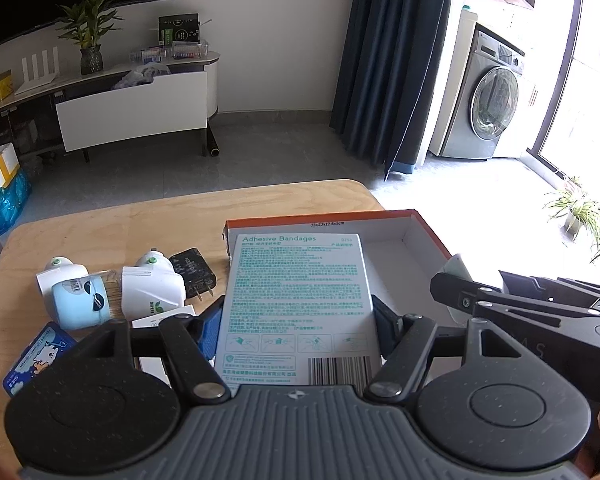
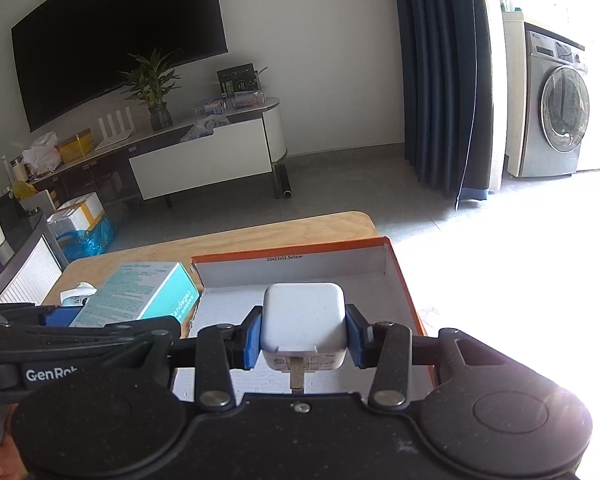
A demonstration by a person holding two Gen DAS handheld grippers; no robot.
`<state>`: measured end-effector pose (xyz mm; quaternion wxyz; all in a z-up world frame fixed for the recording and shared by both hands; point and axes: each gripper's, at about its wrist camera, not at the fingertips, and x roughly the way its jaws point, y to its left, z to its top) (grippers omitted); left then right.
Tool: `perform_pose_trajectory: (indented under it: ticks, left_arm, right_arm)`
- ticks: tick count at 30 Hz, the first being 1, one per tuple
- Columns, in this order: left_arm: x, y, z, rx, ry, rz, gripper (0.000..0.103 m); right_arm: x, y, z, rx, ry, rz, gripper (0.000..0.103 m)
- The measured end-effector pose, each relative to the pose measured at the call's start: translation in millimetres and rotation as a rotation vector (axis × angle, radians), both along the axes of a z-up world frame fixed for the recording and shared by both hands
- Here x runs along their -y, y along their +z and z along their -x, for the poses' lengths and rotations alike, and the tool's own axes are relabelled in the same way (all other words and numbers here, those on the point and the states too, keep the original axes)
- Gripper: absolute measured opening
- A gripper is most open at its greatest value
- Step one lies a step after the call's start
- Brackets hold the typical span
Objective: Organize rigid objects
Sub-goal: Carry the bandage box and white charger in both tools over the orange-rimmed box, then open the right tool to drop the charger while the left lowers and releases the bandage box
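Observation:
My left gripper is shut on a pale box of adhesive bandages, held over the near left corner of an orange cardboard box with a white inside. In the right wrist view my right gripper is shut on a white plug charger, its prongs facing the camera, above the open orange box. The bandage box shows at the left there, just outside the orange box's left wall. The right gripper enters the left wrist view from the right, with a corner of the white charger showing.
On the wooden table left of the orange box lie two white plug-in devices, a light blue cylinder, a black charger, a blue card pack and a white card. The table's far edge drops to the floor.

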<state>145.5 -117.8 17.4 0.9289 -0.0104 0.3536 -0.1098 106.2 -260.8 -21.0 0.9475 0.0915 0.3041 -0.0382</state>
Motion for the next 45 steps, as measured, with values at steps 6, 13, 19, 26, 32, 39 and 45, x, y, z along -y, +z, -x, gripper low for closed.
perform_pose_trajectory:
  ticks: [6, 13, 19, 26, 32, 39, 45]
  left_arm:
    - [5, -5, -6, -0.011, -0.009, -0.003, 0.071]
    - [8, -10, -14, -0.027, -0.015, -0.003, 0.071]
    - [12, -14, -23, -0.039, -0.014, -0.003, 0.071]
    - [15, -18, -35, -0.055, -0.007, -0.003, 0.071]
    - [20, -23, -40, -0.085, -0.025, 0.006, 0.071]
    - [27, -20, -40, -0.089, -0.050, 0.014, 0.093]
    - [17, -12, -30, -0.087, -0.017, -0.001, 0.098]
  right_arm:
    - [3, -4, -9, -0.017, -0.009, 0.010, 0.052]
    - [9, -8, -23, -0.037, -0.012, 0.024, 0.052]
    - [16, -9, -38, -0.050, -0.007, 0.030, 0.052]
    - [21, -9, -52, -0.043, -0.004, 0.041, 0.051]
    - [29, 1, -47, -0.006, -0.034, 0.037, 0.051]
    - [33, 10, -25, 0.025, -0.060, 0.032, 0.065]
    - [28, 13, -12, 0.021, -0.058, 0.026, 0.079]
